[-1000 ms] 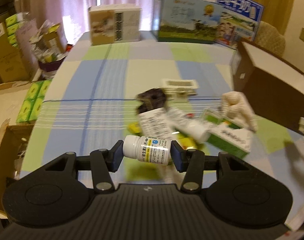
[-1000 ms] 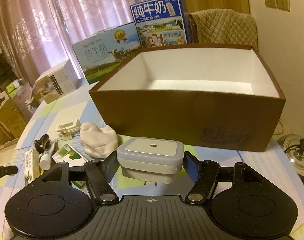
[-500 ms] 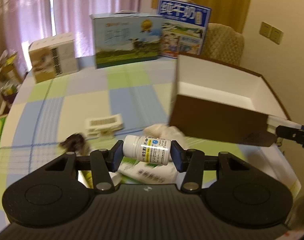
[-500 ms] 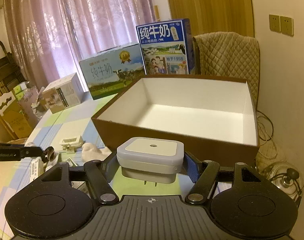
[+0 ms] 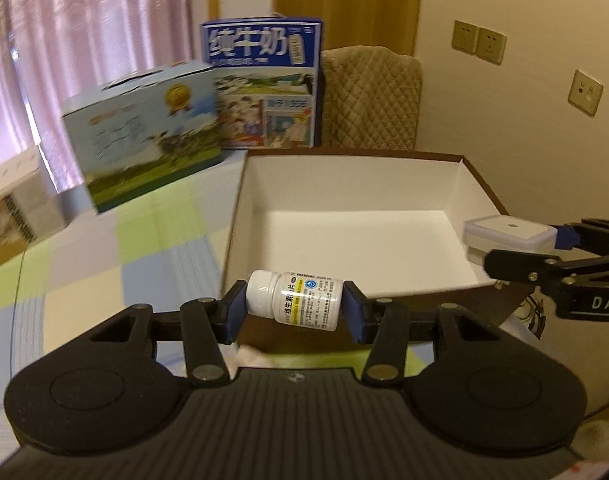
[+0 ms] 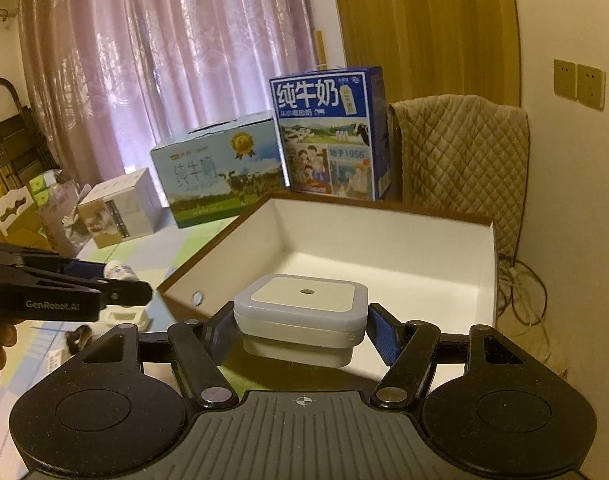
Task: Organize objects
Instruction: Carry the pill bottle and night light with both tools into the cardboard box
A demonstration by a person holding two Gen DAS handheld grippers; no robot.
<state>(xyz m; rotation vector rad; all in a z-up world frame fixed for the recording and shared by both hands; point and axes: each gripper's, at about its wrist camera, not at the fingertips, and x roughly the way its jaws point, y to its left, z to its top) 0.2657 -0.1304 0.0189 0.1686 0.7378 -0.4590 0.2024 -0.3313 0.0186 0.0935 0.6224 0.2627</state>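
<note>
My left gripper (image 5: 294,306) is shut on a white pill bottle (image 5: 296,300) lying sideways between its blue pads, held above the near wall of the brown box (image 5: 480,176) with a white inside. My right gripper (image 6: 300,322) is shut on a white square plug-in night light (image 6: 300,312), just over the same box (image 6: 494,248) at its near edge. In the left wrist view the right gripper (image 5: 516,242) with the night light (image 5: 504,234) hangs over the box's right corner. In the right wrist view the left gripper (image 6: 104,272) shows at the left with the bottle (image 6: 118,270).
Two milk cartons (image 6: 330,132) (image 6: 220,168) and a small cardboard box (image 6: 120,212) stand at the table's far side. A quilted chair back (image 6: 460,152) is behind the brown box. Small items (image 6: 124,316) lie on the checked tablecloth (image 5: 104,248). Cables (image 6: 520,284) lie on the floor to the right.
Both grippers have risen and moved toward the brown box with their loads. The left one swung right from the pile of items to the box's near wall.
</note>
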